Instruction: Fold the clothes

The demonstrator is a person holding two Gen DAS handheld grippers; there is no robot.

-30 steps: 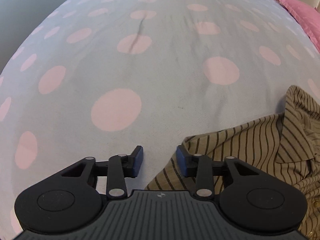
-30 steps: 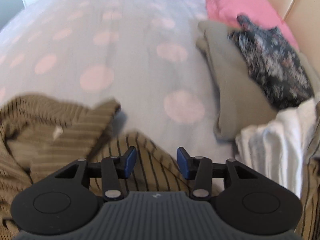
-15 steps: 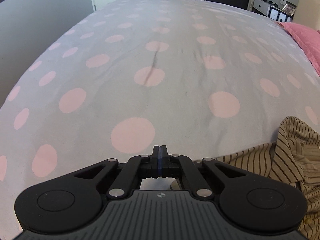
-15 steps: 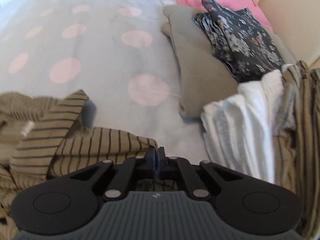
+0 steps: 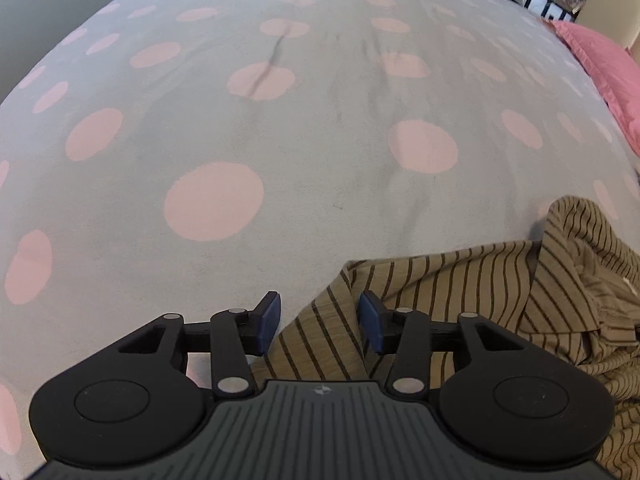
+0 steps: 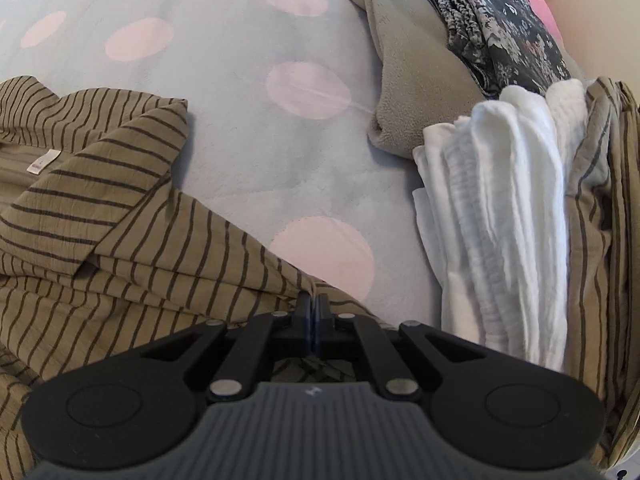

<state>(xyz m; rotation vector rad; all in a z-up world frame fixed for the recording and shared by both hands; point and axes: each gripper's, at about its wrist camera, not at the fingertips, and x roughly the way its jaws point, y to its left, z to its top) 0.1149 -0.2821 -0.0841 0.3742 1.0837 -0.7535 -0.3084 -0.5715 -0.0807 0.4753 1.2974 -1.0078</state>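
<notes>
To my right I see a stack of clothes on the bed: a folded white garment [image 6: 500, 216], a grey fleece piece [image 6: 404, 68] behind it, a dark floral garment [image 6: 504, 28] on top of the fleece, and another tan striped piece [image 6: 600, 208] at the far edge. A pink pillow [image 5: 600, 64] lies at the head of the polka-dot bedspread [image 5: 248, 148]. The tan striped shirt [image 6: 132, 240] lies crumpled across the spread between my two tools, its collar and label turned up. My right gripper [image 6: 313, 312] sits low, fingers clenched on the shirt's edge. My left gripper [image 5: 318, 322] hovers above the shirt's other corner, fingers spread apart with striped cloth beneath the gap.
</notes>
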